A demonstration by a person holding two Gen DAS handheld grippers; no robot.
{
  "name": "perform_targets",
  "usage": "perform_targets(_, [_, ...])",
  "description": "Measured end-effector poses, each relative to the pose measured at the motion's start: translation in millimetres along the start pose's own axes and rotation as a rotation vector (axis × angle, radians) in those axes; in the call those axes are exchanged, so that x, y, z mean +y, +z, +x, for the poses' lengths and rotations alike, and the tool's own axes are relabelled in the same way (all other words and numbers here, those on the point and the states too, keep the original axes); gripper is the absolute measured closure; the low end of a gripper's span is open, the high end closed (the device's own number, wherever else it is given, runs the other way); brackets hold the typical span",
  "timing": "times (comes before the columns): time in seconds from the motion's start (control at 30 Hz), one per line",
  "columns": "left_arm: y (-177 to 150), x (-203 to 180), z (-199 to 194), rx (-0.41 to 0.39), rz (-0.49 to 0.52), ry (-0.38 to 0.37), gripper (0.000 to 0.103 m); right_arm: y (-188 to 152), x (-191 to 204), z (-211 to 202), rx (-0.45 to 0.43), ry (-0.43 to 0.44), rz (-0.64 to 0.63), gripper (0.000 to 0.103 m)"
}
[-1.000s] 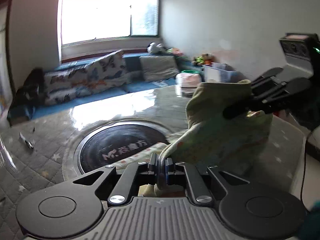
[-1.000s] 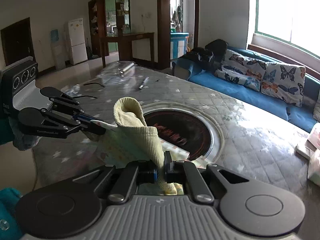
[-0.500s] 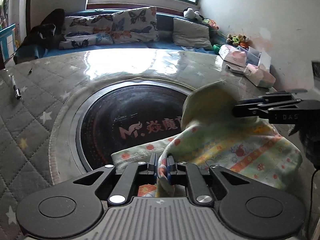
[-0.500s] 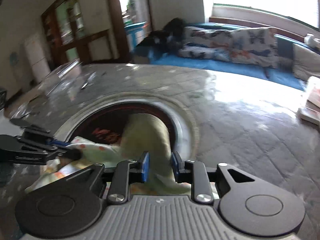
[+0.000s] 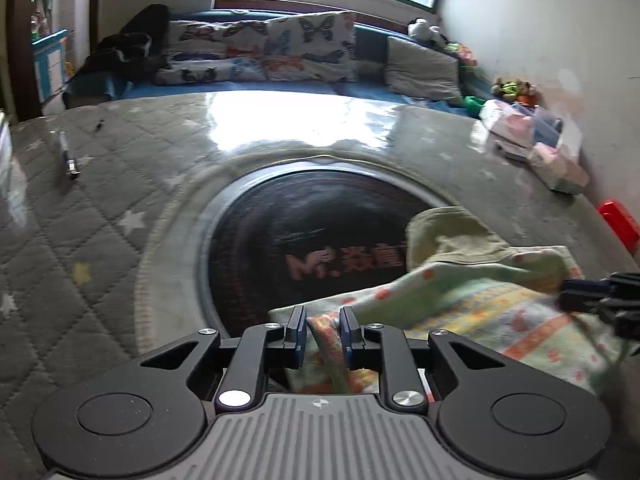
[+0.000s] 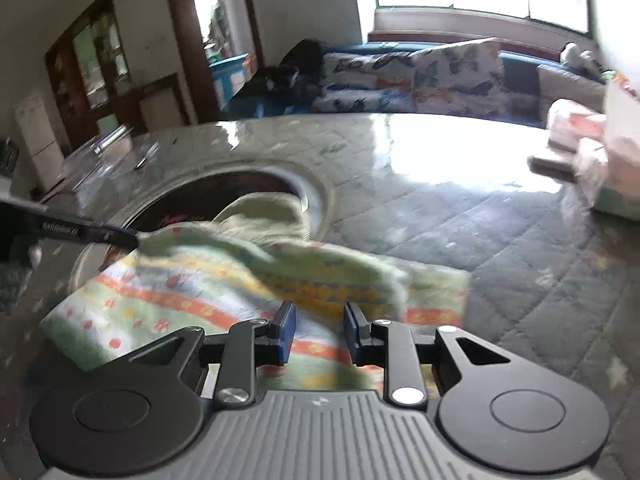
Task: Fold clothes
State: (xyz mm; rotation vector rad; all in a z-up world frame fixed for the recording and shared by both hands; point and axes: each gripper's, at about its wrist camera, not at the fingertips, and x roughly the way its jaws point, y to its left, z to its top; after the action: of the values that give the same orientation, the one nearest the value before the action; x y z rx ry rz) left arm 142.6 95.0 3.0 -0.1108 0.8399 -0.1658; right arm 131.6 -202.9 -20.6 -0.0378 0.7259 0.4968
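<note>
Left wrist view: the left gripper (image 5: 322, 332), jaws opening, lets a bunched edge of the printed child's garment (image 5: 472, 304) slip loose between its pads, the cloth draped over the table's (image 5: 120, 184) dark round hob (image 5: 280, 240).

Right wrist view: the right gripper (image 6: 318, 334) stands parted above the garment, apparently released to settle the fold.

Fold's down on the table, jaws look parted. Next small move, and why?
Probably back both grippers off the garment. It lies doubled on the table; right gripper stands open over it, left gripper is opening with a fabric ridge between its pads.
</note>
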Motion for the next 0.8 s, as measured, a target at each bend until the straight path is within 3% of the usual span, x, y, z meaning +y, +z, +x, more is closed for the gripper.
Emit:
perform_targets(0.23, [5, 0, -9, -0.036, -0.045, 0.076, 0.083, 11, -20, 4, -0.030, -0.035, 0.045, 0.078])
perform_targets(0.43, [10, -27, -26, -0.078, -0.012, -0.015, 0.083, 11, -17, 24, -0.017, -0.079, 0.039, 0.078])
perform_targets(0.6, [11, -54, -18, -0.058, 0.017, -0.110, 0.083, 19, -11, 17, -0.055, -0.116, 0.023, 0.077])
perform_targets(0.8, [10, -74, 11, -0.019, 0.013, -0.151, 0.082, 30, 14, 18, -0.060, 0.007, -0.018, 0.078])
